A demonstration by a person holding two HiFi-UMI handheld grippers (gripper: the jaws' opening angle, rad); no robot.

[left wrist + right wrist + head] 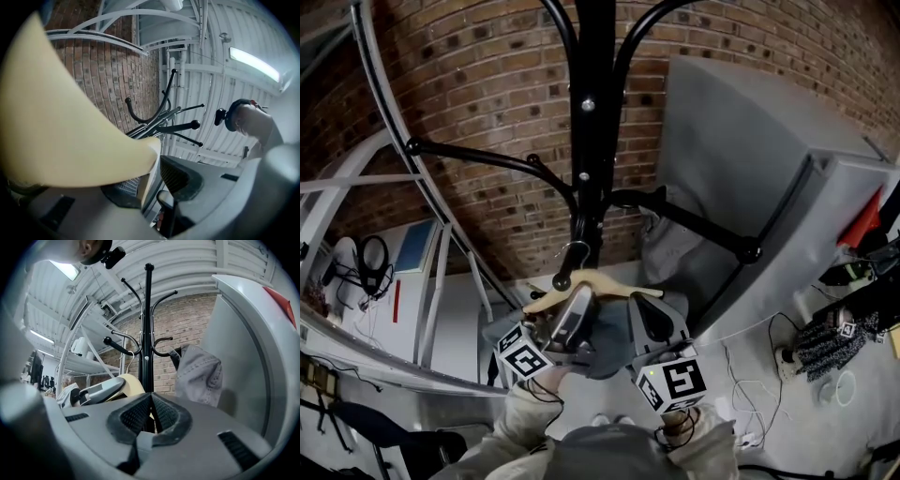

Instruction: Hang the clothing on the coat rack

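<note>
Head view: left claw (578, 300) open around wooden hanger (614, 280); right claw (644, 307) closed, empty.

My left claw (152, 187) has its jaws spread, the dark ribbed pads well apart. The pale wooden hanger (70, 131) fills the left half of my view. Its tapered end drops into the gap, close along the left-hand pad, and I see a clear slit between it and the other pad. Beyond, the black coat rack (164, 123) spreads its knobbed arms against a brick wall (108, 75) and white ribbed panelling (211, 89). A strip light (255, 63) glows at upper right.
</note>
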